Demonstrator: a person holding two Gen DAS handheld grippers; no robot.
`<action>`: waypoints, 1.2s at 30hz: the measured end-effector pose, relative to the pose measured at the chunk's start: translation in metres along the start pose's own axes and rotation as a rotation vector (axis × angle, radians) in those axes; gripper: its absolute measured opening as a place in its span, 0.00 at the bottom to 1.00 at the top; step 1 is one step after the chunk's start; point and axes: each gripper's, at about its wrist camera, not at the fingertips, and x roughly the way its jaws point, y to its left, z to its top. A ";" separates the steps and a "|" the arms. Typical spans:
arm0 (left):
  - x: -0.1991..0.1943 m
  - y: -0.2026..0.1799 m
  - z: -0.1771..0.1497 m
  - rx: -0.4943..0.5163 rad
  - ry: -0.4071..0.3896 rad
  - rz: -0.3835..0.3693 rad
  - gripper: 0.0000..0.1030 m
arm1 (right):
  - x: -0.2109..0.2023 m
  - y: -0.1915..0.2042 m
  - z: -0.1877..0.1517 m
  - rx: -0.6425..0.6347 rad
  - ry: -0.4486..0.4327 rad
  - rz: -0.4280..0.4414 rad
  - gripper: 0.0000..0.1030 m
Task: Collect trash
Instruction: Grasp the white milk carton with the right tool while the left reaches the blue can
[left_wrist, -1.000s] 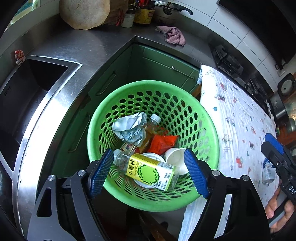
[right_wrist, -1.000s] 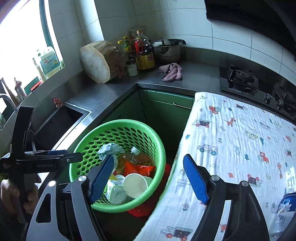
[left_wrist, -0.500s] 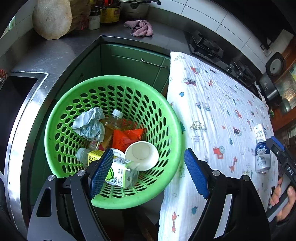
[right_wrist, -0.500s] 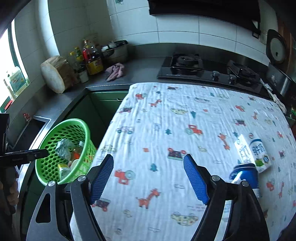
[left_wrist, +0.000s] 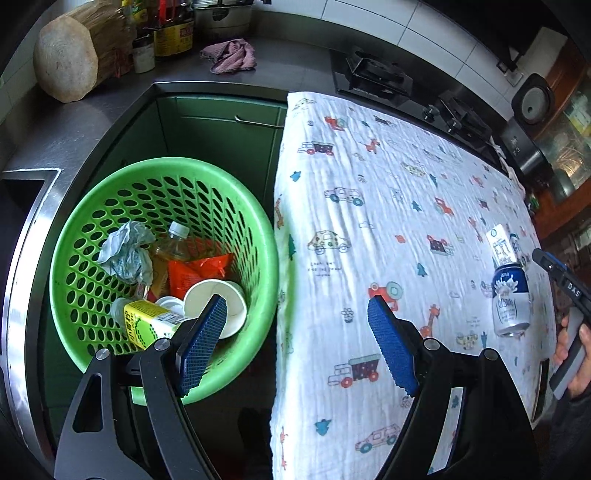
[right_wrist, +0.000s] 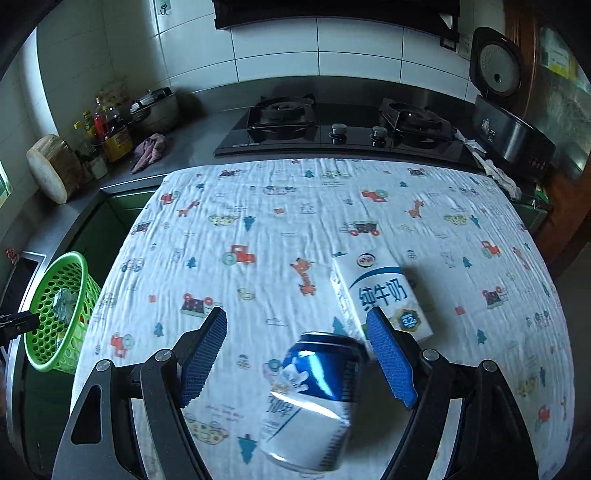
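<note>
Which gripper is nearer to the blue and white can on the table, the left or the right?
Right. The right gripper hangs open just above the can. The left gripper is by the green basket, across the table.

— How do your grippers stand?

— My left gripper (left_wrist: 295, 345) is held level with its jaws spread wide and nothing between the blue pads (left_wrist: 202, 345).

— And the right?

— My right gripper (right_wrist: 297, 356) is just as wide apart, its pads closed on nothing. From the left camera my right hand (left_wrist: 574, 363) shows wrapped around its handle.
</note>
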 end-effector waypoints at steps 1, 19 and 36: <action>0.002 -0.007 -0.001 0.007 0.003 -0.002 0.76 | 0.003 -0.008 0.002 -0.003 0.003 -0.012 0.73; 0.015 -0.100 -0.015 0.141 0.043 -0.042 0.76 | 0.087 -0.070 0.022 -0.001 0.167 0.016 0.73; 0.028 -0.181 -0.027 0.253 0.084 -0.121 0.82 | 0.108 -0.082 0.021 -0.022 0.231 0.055 0.61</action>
